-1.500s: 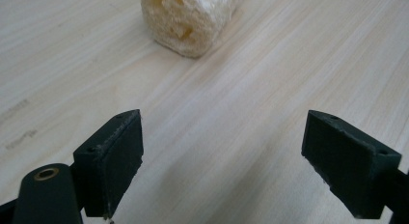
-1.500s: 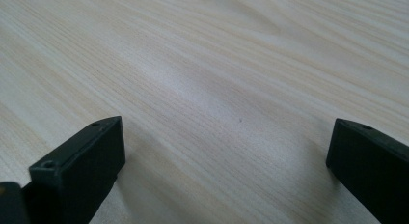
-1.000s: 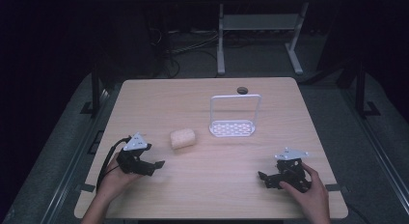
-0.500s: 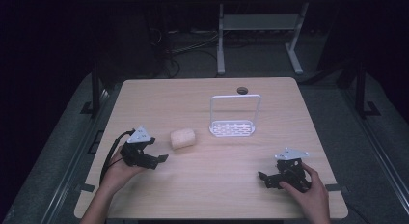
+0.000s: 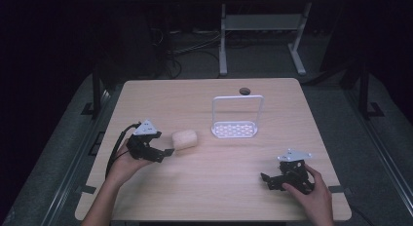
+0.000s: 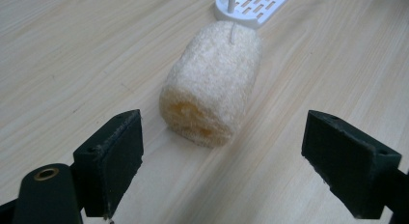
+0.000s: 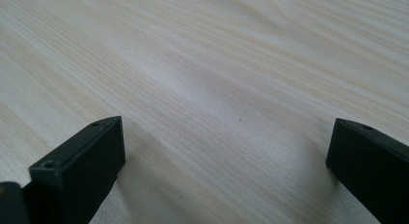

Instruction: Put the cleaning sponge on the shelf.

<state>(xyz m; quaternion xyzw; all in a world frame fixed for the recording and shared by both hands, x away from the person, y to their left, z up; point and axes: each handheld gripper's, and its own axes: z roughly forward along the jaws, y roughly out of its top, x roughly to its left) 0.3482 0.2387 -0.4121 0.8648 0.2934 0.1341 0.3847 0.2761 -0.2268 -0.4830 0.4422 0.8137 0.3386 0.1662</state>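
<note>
Pale wood bench (image 5: 204, 187) is carrying everything: near its left edge the left tool (image 5: 163, 153) is gaping wide just short of the loofah piece (image 5: 184, 139), lying beside the white rack (image 5: 234, 129). An off-centre squeeze could roll it away. Near the right edge, the right tool (image 5: 267, 179) is sitting wide, empty.

The table (image 5: 195, 104) is pale wood-grain laminate, smooth with a soft sheen. The loofah sponge (image 6: 212, 84) looks fibrous, rough and matt, cream with yellower pores at its end. The white rack (image 5: 234, 129) reads as smooth, perforated plastic with a thin glossy hoop. The jaws carry matt black, slightly grainy rubbery pads.
</note>
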